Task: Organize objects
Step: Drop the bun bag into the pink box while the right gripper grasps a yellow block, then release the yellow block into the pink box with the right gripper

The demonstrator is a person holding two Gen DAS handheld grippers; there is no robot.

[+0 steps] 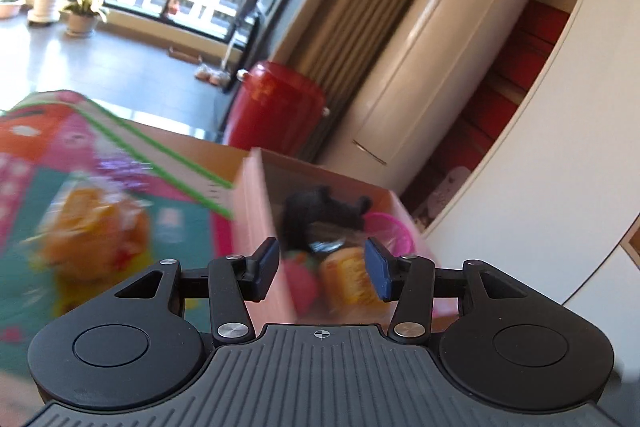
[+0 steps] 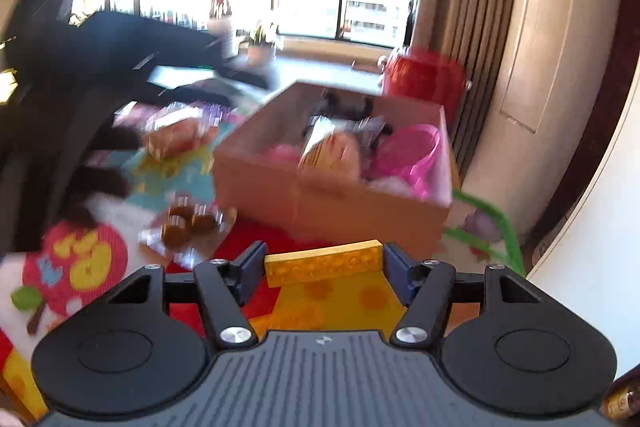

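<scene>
— How are the claws seen?
— The right claw (image 2: 324, 277) is clenched on a yellow block (image 2: 323, 263), lower centre; the left claw (image 1: 322, 269) is spread, nothing held.
— And the cardboard box (image 2: 320, 195)?
— It is seen mid-frame, above the block.

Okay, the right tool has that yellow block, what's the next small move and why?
Probably carry the yellow block forward and up over the near wall of the cardboard box, then release. The right tool grips it short of the box, which already holds a pink toy and other items, while packets still lie on the mat.
</scene>
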